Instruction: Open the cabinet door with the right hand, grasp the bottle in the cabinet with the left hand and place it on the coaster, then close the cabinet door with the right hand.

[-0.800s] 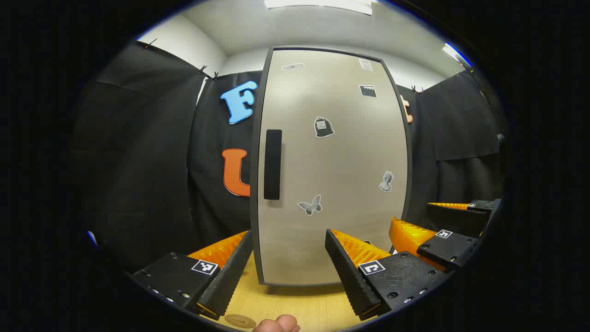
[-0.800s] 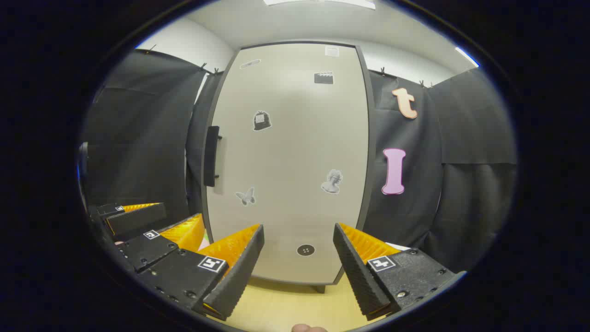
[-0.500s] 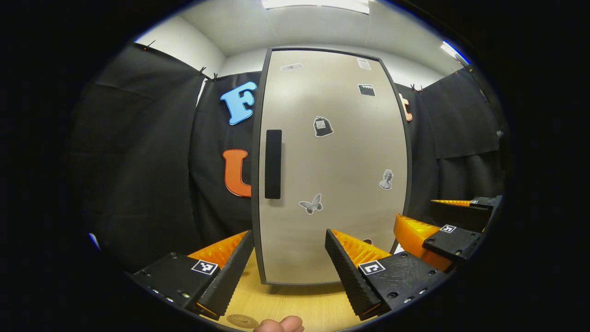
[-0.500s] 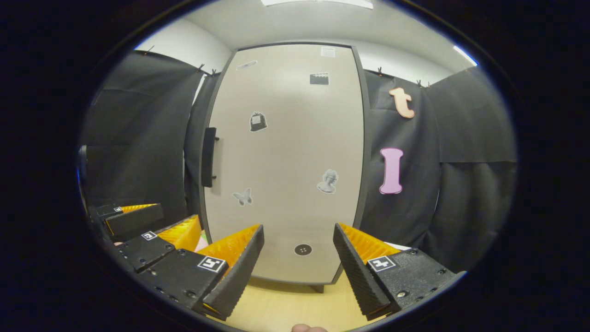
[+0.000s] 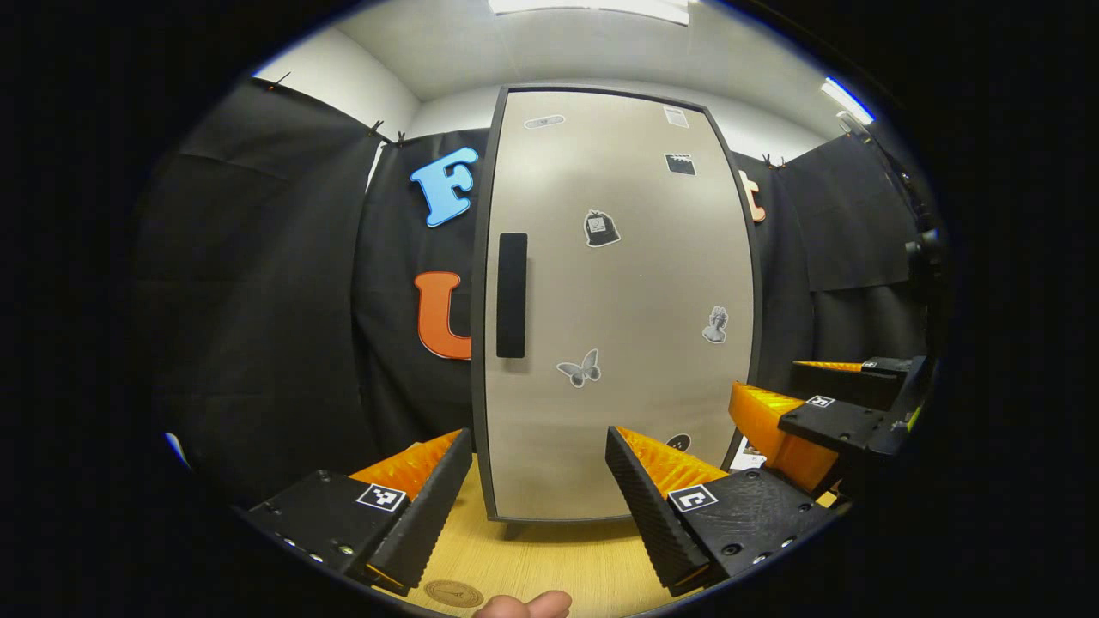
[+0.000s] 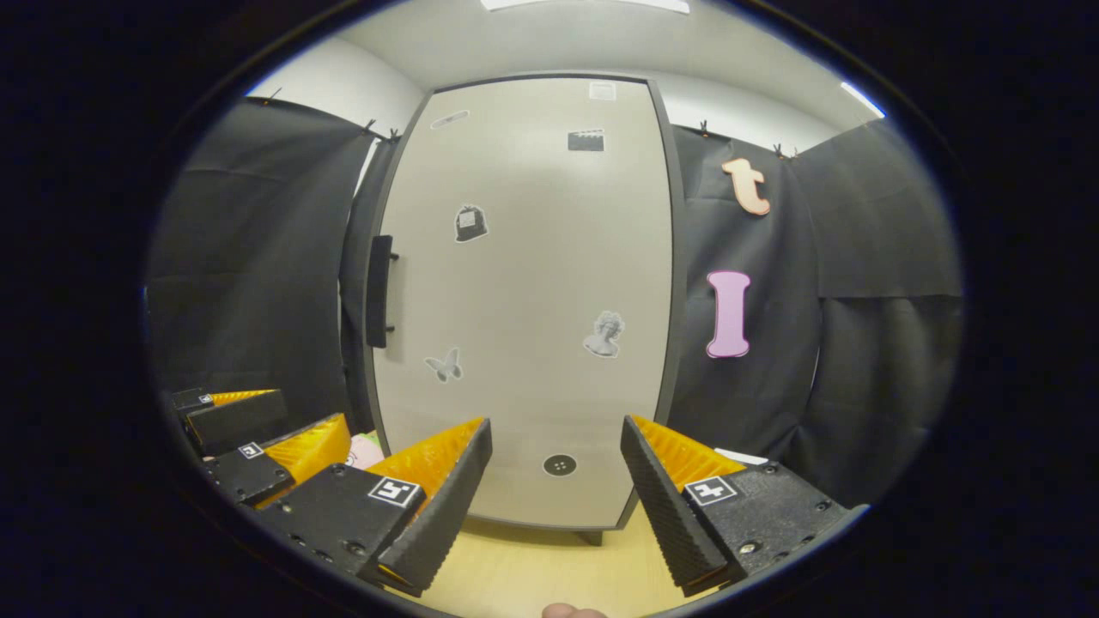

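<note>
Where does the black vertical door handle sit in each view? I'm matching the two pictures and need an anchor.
Left gripper view: the black vertical door handle lies left of centre, near the left edge of the closed grey cabinet door.
Right gripper view: the handle sits far left, seen side-on at the door's left edge.
Shared landmark: the grey butterfly sticker, below and right of the handle.

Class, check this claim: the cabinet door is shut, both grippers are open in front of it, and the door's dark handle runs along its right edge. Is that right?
Not quite. The dark handle runs along the left edge of the cabinet door, as the left gripper view shows. The rest stands: the door is shut, and the left gripper and right gripper are open in front of it.
</note>
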The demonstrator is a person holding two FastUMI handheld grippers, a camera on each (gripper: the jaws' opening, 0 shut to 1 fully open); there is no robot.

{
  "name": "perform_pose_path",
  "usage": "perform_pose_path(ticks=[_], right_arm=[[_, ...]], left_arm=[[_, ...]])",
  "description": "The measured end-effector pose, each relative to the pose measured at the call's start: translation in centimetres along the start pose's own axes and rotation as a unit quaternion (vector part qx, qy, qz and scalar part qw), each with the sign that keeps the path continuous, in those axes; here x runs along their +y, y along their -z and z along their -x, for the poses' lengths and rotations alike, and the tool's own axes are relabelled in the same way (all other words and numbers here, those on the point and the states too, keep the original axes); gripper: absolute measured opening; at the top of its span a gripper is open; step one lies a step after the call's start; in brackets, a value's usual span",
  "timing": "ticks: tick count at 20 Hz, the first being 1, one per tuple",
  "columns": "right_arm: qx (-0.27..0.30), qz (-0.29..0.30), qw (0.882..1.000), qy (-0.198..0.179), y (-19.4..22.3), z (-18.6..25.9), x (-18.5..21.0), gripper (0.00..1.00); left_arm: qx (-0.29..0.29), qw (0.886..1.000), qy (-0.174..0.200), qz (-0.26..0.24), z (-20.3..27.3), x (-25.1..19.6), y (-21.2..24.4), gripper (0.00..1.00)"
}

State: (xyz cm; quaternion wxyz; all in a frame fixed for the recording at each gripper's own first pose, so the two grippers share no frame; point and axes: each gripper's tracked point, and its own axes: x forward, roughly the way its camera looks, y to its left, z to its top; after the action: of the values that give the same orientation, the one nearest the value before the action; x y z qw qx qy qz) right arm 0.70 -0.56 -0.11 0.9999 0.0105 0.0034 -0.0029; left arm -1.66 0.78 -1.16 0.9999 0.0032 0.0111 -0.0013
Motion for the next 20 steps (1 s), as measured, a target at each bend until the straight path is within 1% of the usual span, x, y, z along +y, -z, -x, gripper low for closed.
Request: perform_pose_path(ticks=[3, 4, 6, 8, 11, 12, 14, 16, 18, 19, 20], right_arm=[[-0.004, 0.005, 1.0, -0.013, -0.4, -1.0, 0.6, 0.97], [-0.006, 0.007, 1.0, -0.019, -0.8, -1.4, 0.9, 0.96], [-0.014, 0.017, 0.999, -0.031, -1.6, -2.7, 2.0, 0.97], [-0.027, 0.03, 0.998, -0.055, -2.7, -3.8, 3.8, 0.97], [-0.057, 0.039, 0.994, -0.082, -5.3, -6.1, 6.7, 0.98], [-0.062, 0.04, 0.993, -0.096, -6.1, -6.9, 8.1, 1.0], [-0.081, 0.052, 0.989, -0.116, -7.5, -8.5, 10.8, 0.99], [-0.096, 0.066, 0.985, -0.127, -8.6, -10.1, 13.4, 0.99], [-0.097, 0.07, 0.983, -0.141, -8.7, -11.2, 16.0, 0.99], [-0.097, 0.072, 0.982, -0.142, -8.8, -11.7, 17.0, 0.99], [-0.103, 0.077, 0.982, -0.135, -9.1, -12.2, 17.5, 1.0]], left_arm=[[0.0, 1.0, -0.002, 0.002, 0.4, 0.6, 0.1, 0.95], [0.002, 1.0, -0.002, 0.002, 0.7, 0.8, 0.3, 0.95], [0.006, 1.0, 0.0, -0.001, 1.3, 1.1, 0.7, 0.95], [0.014, 1.0, 0.0, -0.005, 1.8, 1.7, 1.3, 0.95], [0.007, 1.0, -0.003, -0.003, 3.1, 3.0, 1.4, 0.95], [0.007, 1.0, -0.007, -0.007, 3.4, 3.6, 1.5, 0.95], [0.014, 1.0, -0.019, -0.021, 4.0, 5.0, 2.2, 0.95], [0.017, 0.999, -0.035, -0.018, 4.7, 6.5, 2.4, 0.95], [0.017, 0.999, -0.051, -0.009, 5.3, 8.0, 2.4, 0.95], [0.017, 0.998, -0.058, -0.008, 5.5, 8.4, 2.5, 0.95], [0.022, 0.998, -0.064, -0.006, 5.7, 9.1, 3.0, 0.95]])
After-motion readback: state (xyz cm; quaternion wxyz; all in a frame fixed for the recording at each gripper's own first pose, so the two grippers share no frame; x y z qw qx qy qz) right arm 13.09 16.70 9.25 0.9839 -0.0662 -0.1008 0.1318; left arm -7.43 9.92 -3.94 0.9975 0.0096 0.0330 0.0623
